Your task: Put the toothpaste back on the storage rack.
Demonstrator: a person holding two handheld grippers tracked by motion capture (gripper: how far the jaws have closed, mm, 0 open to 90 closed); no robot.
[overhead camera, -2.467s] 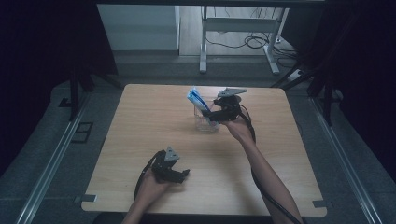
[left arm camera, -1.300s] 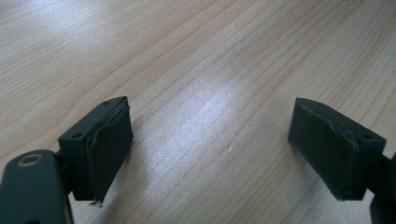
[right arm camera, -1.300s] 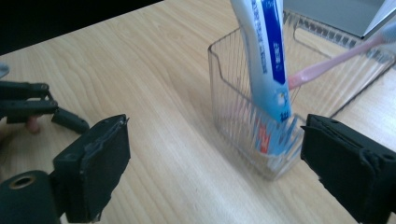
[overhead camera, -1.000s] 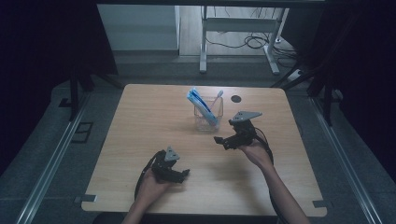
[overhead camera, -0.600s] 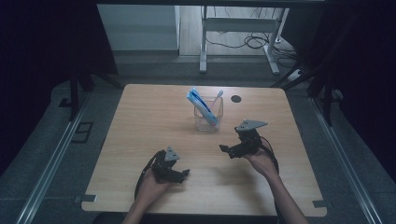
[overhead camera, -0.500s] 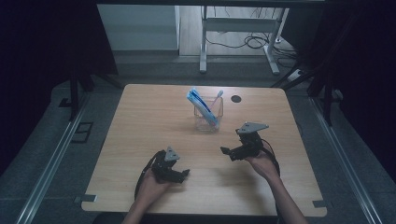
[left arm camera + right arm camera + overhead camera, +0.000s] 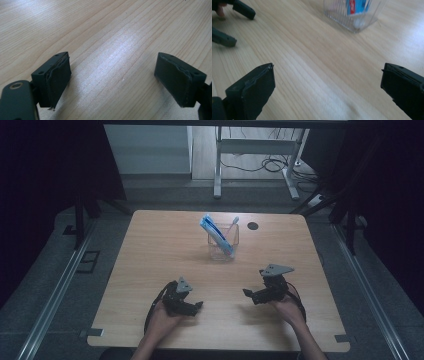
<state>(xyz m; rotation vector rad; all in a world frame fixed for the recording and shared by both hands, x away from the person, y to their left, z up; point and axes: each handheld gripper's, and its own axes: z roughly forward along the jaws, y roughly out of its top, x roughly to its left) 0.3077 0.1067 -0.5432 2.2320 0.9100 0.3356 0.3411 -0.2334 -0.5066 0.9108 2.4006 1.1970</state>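
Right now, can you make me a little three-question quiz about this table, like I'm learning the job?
1. True or false: the right tongs are clamped on the toothpaste tube.
2. What stands in the clear cup beside the tube? A) a toothbrush B) a spoon C) a pencil
3. Fill in: the left tongs are wide open over the bare wooden ____.

Key: 1 false, both tongs are open and hold nothing. 2 A. 3 table.

The clear cup (image 7: pixel 223 242) stands on the surface (image 7: pixel 150 250) at twelve o'clock, holding a toothpaste tube (image 7: pixel 216 235) and toothbrush (image 7: pixel 231 226).
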